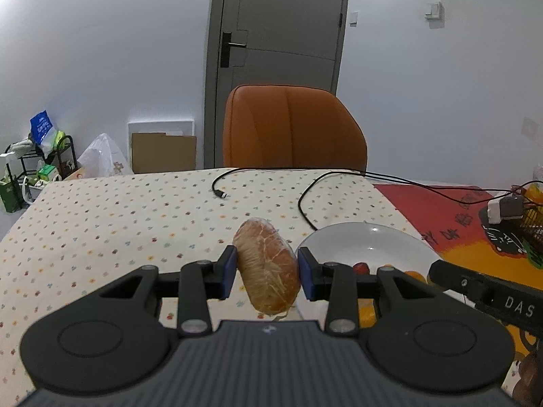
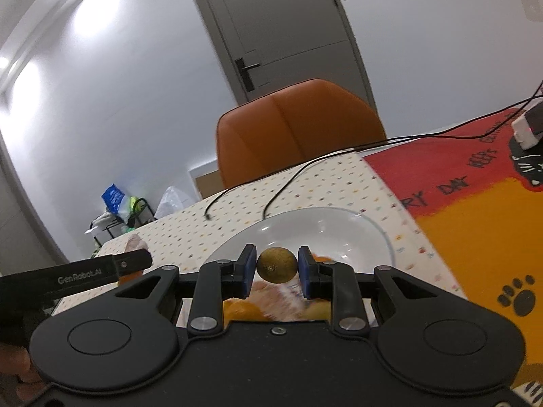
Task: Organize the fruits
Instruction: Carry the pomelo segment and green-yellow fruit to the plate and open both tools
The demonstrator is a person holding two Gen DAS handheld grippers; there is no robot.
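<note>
Plastic-wrapped and orange-brown, the fruit point(image 1: 267, 264) sits pinched between the blue pads of the left gripper point(image 1: 267, 271), held tilted in the air above the table point(image 1: 101, 210), just beside the near rim of the white plate point(image 1: 366, 240). Its film looks wrinkled and slick, so it may slide if squeezed on the loose wrap; the fingers point(image 1: 228, 268) bear on its middle, which seems the sound place, since the body looks firm but likely soft enough to bruise under hard pressure. The right gripper point(image 2: 277, 266) pinches a small round brownish-green fruit, the lime point(image 2: 276, 265), across its widest part; it seems light and stiff-skinned, apt to roll once let go, and it hangs over the near part of the plate point(image 2: 339, 227), where orange fruits point(image 2: 242, 308) lie blurred below. What kind each fruit is cannot be told for certain. Writing can be read on the grippers: "GenRobot.AI" on the left one as the right camera sees it point(image 2: 79, 276), and "DAS" on the right one in the left view point(image 1: 519, 305). Farther off, a red and orange mat point(image 2: 475, 203) shows "RY DAY KEEPS" in part, with a black paw print point(image 2: 519, 300). Black cables point(image 1: 305, 200) cross the dotted cloth, and an orange chair point(image 1: 292, 129) stands at the far edge before a grey door point(image 1: 278, 27).
</note>
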